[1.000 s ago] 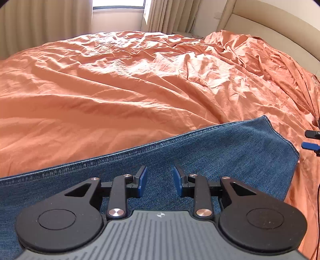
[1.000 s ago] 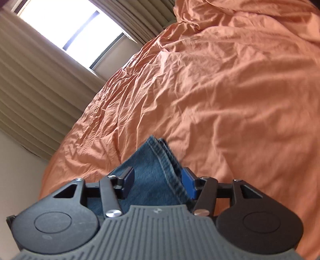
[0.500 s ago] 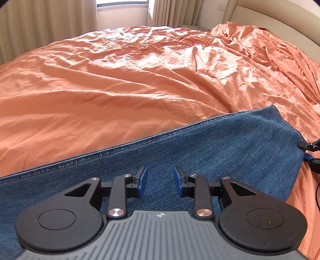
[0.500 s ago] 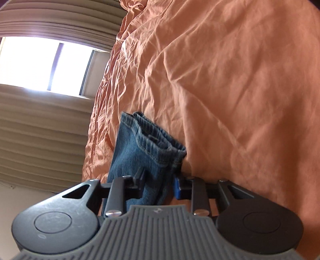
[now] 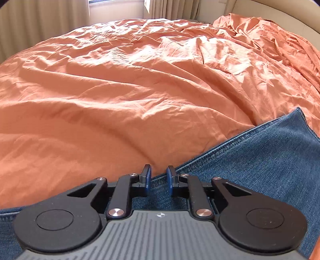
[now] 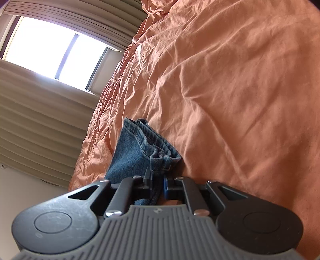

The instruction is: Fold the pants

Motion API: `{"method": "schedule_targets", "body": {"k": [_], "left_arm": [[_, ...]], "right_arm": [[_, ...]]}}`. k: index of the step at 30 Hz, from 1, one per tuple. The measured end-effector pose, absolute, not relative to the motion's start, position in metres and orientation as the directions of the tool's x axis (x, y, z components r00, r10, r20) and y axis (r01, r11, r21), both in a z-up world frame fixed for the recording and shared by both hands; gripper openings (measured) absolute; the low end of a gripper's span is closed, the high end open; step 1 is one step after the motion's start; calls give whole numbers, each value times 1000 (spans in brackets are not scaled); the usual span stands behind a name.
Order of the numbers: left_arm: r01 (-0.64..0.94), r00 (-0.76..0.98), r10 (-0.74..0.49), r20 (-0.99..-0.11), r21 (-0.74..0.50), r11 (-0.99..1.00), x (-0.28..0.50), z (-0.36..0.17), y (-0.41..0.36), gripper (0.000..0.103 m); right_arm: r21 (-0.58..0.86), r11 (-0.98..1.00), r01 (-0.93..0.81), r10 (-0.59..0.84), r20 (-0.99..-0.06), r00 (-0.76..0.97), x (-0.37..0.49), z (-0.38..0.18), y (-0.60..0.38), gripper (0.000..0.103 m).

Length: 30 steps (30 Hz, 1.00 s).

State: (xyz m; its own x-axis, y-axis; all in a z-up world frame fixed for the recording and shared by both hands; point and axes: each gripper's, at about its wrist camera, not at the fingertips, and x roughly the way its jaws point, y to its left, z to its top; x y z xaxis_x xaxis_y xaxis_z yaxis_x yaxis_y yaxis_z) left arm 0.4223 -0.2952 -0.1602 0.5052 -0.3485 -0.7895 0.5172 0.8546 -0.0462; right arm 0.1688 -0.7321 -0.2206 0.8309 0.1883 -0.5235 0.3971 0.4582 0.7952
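Note:
Blue denim pants (image 5: 260, 160) lie flat on an orange bedsheet (image 5: 140, 90), filling the lower right of the left wrist view. My left gripper (image 5: 158, 180) is open with a small gap, just above the pants' seamed edge, holding nothing. In the right wrist view my right gripper (image 6: 157, 184) is shut on the bunched hem end of the pants (image 6: 140, 152), which stick up beyond the fingers over the sheet (image 6: 230, 90).
The wrinkled orange sheet covers the whole bed. A beige headboard (image 5: 280, 16) is at the far right. Curtains (image 6: 40, 124) and a bright window (image 6: 50, 50) are beyond the far side of the bed.
My right gripper has closed on the pants' hem end and gathered it. My left gripper has shifted toward the pants' seamed edge, so more sheet shows ahead of it.

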Motion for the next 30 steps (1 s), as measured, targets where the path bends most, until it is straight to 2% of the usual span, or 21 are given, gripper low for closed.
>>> {"method": "schedule_targets", "body": {"k": [7,13,14,17,25,30], "left_arm": [[525,579,-332,-745,29,850,394,-133,-300,14],[591,543,-285,-790,119,798,341,-131,-308,14],[599,533,-274,-801,128,791,334,-135,-309,11],[605,508,-273,-817,113,789,315,-144,-307,6],[629,453,-344,-822,21,777,262,-142,-304,0],[590,443,-384,-810,-59,806,247,-140,-294,0]], "right_arm": [[780,461,424,183,-551,814,173,-219,-730,5],[766,465,444,158,-565,810,176,-214,-725,5],[762,466,450,149,-569,809,176,-213,-724,5],[741,490,460,127,-582,803,177,-207,-720,5],[659,620,426,86,-596,798,185,-167,-706,4],[617,694,371,69,-570,819,190,-126,-689,4]]}}
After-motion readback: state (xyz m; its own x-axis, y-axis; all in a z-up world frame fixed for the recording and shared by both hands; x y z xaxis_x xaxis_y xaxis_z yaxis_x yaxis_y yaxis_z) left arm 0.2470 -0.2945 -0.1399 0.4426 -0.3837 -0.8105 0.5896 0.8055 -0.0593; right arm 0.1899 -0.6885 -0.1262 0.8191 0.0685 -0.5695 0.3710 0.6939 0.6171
